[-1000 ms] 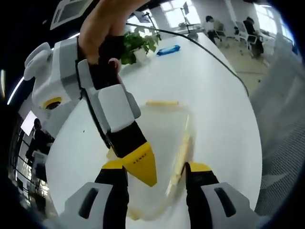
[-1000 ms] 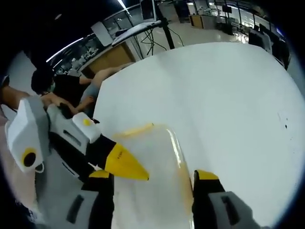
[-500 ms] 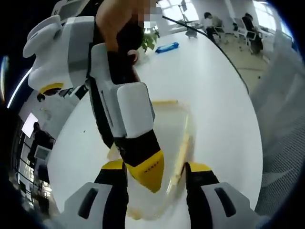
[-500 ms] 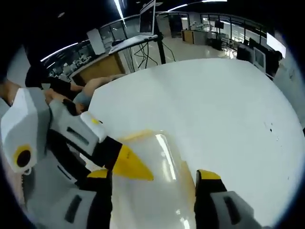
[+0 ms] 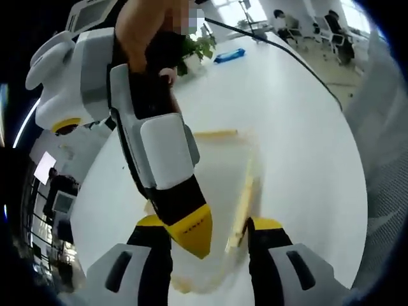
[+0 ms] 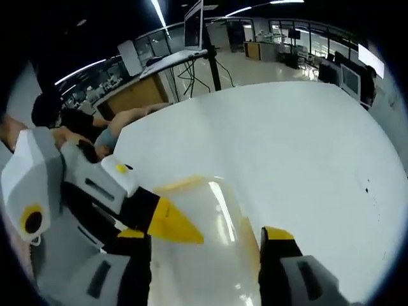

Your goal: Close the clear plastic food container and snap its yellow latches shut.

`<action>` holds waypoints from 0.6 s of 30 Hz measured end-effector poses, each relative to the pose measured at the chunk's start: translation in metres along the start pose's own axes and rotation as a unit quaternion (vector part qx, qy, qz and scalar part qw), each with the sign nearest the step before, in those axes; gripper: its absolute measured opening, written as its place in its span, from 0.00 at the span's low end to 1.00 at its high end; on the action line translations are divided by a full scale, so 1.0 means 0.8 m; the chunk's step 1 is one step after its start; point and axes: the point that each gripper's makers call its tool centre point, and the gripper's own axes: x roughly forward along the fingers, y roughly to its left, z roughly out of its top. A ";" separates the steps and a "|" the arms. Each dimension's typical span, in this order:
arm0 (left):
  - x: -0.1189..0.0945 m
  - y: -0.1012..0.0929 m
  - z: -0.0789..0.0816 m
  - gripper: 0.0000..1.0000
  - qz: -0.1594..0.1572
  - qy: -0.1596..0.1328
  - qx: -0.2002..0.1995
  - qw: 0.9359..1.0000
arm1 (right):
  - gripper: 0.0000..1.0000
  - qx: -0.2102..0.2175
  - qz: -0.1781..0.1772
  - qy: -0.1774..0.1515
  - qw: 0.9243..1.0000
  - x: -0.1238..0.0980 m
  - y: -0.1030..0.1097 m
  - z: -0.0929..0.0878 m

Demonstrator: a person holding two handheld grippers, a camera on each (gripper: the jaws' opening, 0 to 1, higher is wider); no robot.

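The clear plastic container (image 5: 220, 172) lies on the white table (image 5: 293, 127), its lid resting on top. One yellow latch (image 5: 217, 134) is on its far edge and another (image 5: 242, 204) runs along its right side. My left gripper (image 5: 210, 226) is open, its jaws standing either side of the container's near end. My right gripper (image 5: 191, 233), held by a hand, reaches in from the upper left with its yellow tip over the lid. In the right gripper view, the container (image 6: 213, 210) lies between the open right gripper (image 6: 205, 237) jaws, with the left gripper (image 6: 175, 224) beside its yellow latch (image 6: 180, 185).
A potted plant (image 5: 191, 54), a blue object (image 5: 228, 56) and a black cable (image 5: 280, 57) are at the table's far end. Seated people (image 5: 287, 25) are beyond it. A person's arm (image 6: 127, 124) rests at the table (image 6: 287, 140) edge near a laptop stand (image 6: 194, 25).
The right gripper came lower and closer over the lid, then held there. Both views shifted slightly with the hands. The container has stayed in place.
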 end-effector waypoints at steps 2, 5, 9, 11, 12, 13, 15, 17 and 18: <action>0.002 0.007 -0.002 0.45 0.001 -0.002 -0.001 1.000 | 0.68 -0.002 0.002 0.003 1.000 0.001 -0.006 0.003; 0.006 0.018 -0.004 0.45 0.001 -0.007 -0.003 1.000 | 0.68 -0.001 0.004 0.005 1.000 0.002 -0.018 0.008; 0.010 0.025 -0.005 0.45 0.002 -0.010 -0.002 1.000 | 0.69 -0.001 0.003 0.004 1.000 0.002 -0.026 0.012; 0.010 0.026 -0.005 0.45 -0.001 -0.012 0.000 1.000 | 0.69 0.000 0.004 0.002 1.000 0.002 -0.028 0.013; 0.010 0.026 -0.005 0.45 -0.001 -0.012 0.002 1.000 | 0.69 0.001 0.003 0.001 1.000 0.002 -0.027 0.013; 0.010 0.026 -0.005 0.45 -0.001 -0.012 0.002 1.000 | 0.69 0.001 0.002 0.000 1.000 0.002 -0.027 0.013; 0.010 0.025 -0.004 0.45 -0.002 -0.008 0.004 1.000 | 0.69 0.000 -0.002 -0.002 1.000 0.001 -0.027 0.013; 0.010 0.024 -0.004 0.45 -0.002 -0.004 0.005 1.000 | 0.69 0.000 -0.008 -0.007 1.000 0.000 -0.026 0.012; 0.010 0.024 -0.004 0.45 -0.002 -0.003 0.008 1.000 | 0.69 0.001 -0.011 -0.008 1.000 0.000 -0.027 0.012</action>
